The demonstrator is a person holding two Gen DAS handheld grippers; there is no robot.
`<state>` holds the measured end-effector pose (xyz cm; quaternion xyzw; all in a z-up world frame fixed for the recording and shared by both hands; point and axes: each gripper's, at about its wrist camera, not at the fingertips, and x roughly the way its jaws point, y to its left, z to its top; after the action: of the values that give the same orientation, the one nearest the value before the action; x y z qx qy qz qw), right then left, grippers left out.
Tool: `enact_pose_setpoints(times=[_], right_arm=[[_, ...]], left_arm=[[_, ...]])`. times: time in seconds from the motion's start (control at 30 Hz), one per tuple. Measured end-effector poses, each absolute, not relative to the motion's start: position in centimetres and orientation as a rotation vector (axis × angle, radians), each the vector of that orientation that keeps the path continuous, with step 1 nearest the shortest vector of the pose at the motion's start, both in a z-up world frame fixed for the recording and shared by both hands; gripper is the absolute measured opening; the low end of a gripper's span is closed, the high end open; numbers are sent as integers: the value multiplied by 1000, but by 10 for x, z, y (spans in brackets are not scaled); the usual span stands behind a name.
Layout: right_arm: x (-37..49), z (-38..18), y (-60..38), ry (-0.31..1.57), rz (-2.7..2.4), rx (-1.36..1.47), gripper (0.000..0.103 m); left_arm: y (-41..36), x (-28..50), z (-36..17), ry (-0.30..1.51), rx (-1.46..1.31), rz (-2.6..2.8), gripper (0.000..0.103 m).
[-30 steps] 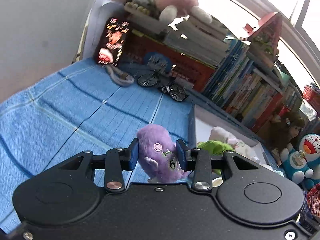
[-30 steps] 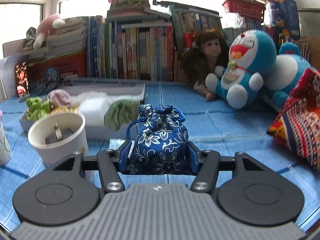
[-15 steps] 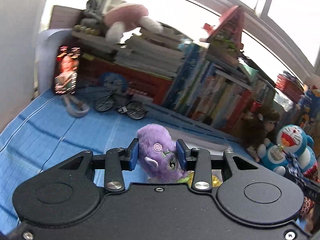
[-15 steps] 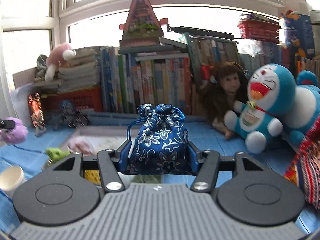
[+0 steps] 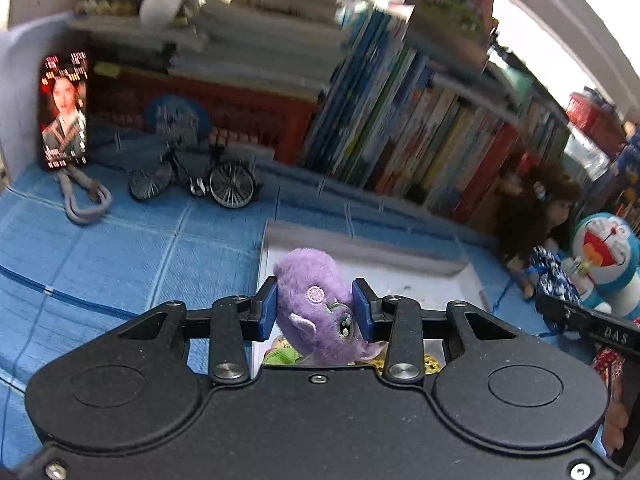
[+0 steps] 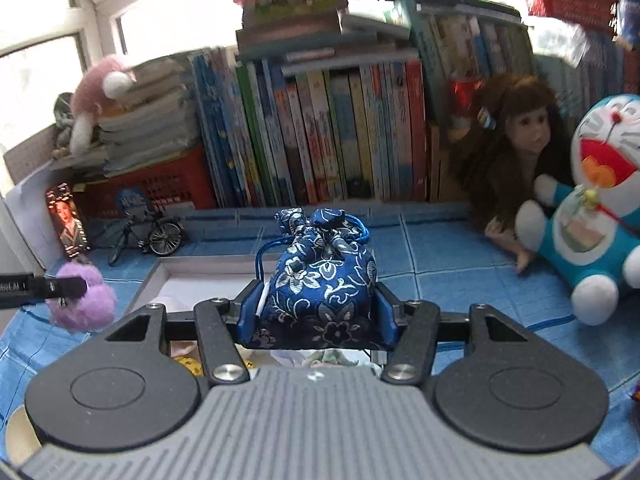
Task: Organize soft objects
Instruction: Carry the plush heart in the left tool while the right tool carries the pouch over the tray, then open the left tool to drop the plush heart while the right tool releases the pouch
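Left gripper [image 5: 314,316] jaws pinch the purple plush [image 5: 316,304]; right gripper [image 6: 318,312] jaws pinch the blue floral pouch [image 6: 324,276], both held above the white tray [image 5: 360,248]. Advise lowering each over bare tray floor before releasing, clear of items already inside.

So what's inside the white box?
In the white box a pale pink soft thing peeks out. The tongs and the blue pouch cover the rest.

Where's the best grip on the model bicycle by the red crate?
Take the model bicycle by its frame between the two wheels, from above, tongs closing across its thin side. It stands upright and side-on; the spoked wheels look fragile, and the red crate blocks the rear.
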<state>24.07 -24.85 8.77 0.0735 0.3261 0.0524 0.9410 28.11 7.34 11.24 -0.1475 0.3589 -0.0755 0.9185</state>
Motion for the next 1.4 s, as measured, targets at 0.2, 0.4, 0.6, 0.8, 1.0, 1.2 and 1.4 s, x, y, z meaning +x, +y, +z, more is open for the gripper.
enact_pose_setpoints(times=[0.2, 0.4, 0.6, 0.8, 1.0, 1.2, 1.4], right_arm=[[273, 63, -247, 745, 98, 172, 61], [292, 43, -238, 796, 99, 141, 61], [307, 31, -237, 853, 89, 134, 61], [313, 27, -237, 884, 109, 130, 61], [316, 26, -233, 896, 127, 100, 61], [323, 20, -229, 914, 121, 80, 62], [326, 13, -233, 937, 135, 142, 78]], left_arm=[[71, 311, 93, 801, -305, -125, 37], [66, 328, 79, 835, -294, -107, 37], [57, 336, 69, 860, -247, -101, 37], [47, 340, 65, 865, -187, -103, 38], [42, 347, 61, 884, -159, -104, 40], [45, 350, 60, 899, -170, -101, 44], [48, 343, 65, 891, -142, -119, 62]])
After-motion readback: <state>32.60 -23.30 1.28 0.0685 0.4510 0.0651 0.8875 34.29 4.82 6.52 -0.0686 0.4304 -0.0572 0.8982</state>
